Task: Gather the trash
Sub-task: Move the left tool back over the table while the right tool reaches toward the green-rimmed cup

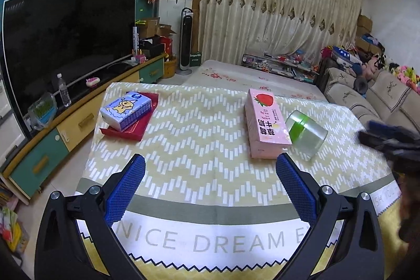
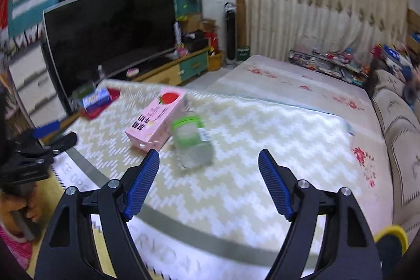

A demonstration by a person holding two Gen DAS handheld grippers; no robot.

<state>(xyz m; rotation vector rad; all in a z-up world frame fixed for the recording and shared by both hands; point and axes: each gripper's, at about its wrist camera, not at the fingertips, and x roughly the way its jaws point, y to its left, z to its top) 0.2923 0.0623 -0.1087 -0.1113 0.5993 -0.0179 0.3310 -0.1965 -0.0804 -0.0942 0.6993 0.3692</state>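
Pink milk carton [image 1: 265, 122] at one o'clock beyond wide, empty left claw [image 1: 210, 169], plastic cup [image 2: 193, 146] (lying sideways) at eleven o'clock of wide right claw [image 2: 208, 162]

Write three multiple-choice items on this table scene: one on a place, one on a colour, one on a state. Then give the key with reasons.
1. Where does the blue tissue pack rest?
A. on the red tray
B. on the sofa
C. on the floor

2. What colour is the band on the clear jar?
A. red
B. green
C. black

3. How is the pink strawberry milk carton posed?
A. standing upright
B. held in a gripper
C. lying flat on the tablecloth

Key: 1 A, the pack sits on top of the tray at the table's far left corner. 2 B, a green ring circles the jar. 3 C, its broad printed face points up, and both the left gripper and the right gripper are open and empty.
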